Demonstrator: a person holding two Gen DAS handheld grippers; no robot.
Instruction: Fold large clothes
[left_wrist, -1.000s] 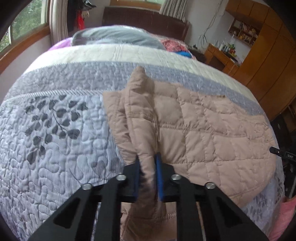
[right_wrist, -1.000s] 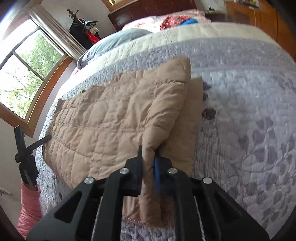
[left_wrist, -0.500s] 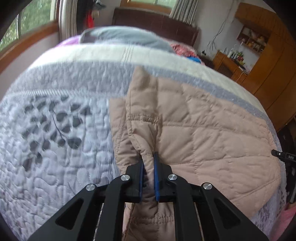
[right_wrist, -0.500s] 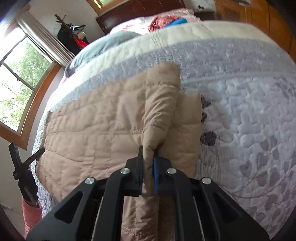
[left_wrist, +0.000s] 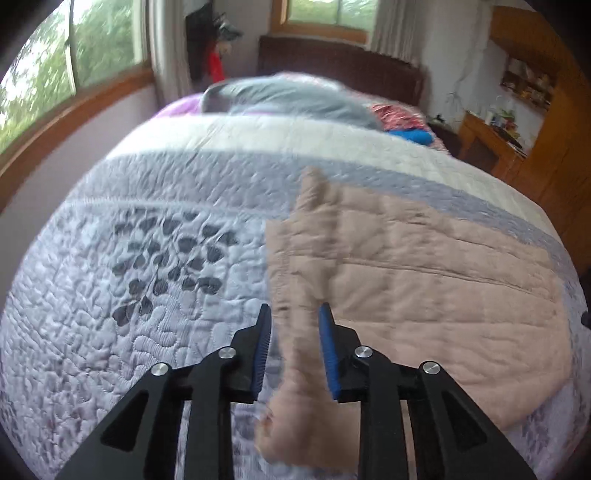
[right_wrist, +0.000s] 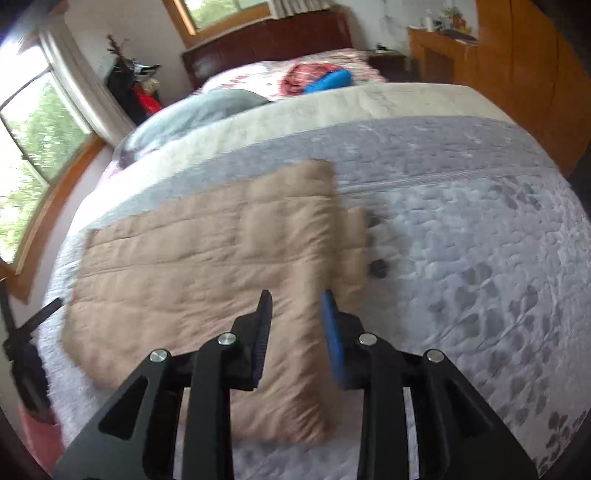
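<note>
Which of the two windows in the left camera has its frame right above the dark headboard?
The smaller window at the top centre; the large window runs along the left side wall.

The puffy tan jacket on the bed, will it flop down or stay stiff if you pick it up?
Probably floppy: the tan quilted jacket has a fold drooping limply between the open left gripper. Likely light for its size, since the stitched padding looks puffy. It may slide a bit on the grey quilted bedspread.

left gripper (left_wrist: 294, 345) and right gripper (right_wrist: 295, 332): fingers spread apart, gripping nothing.
</note>
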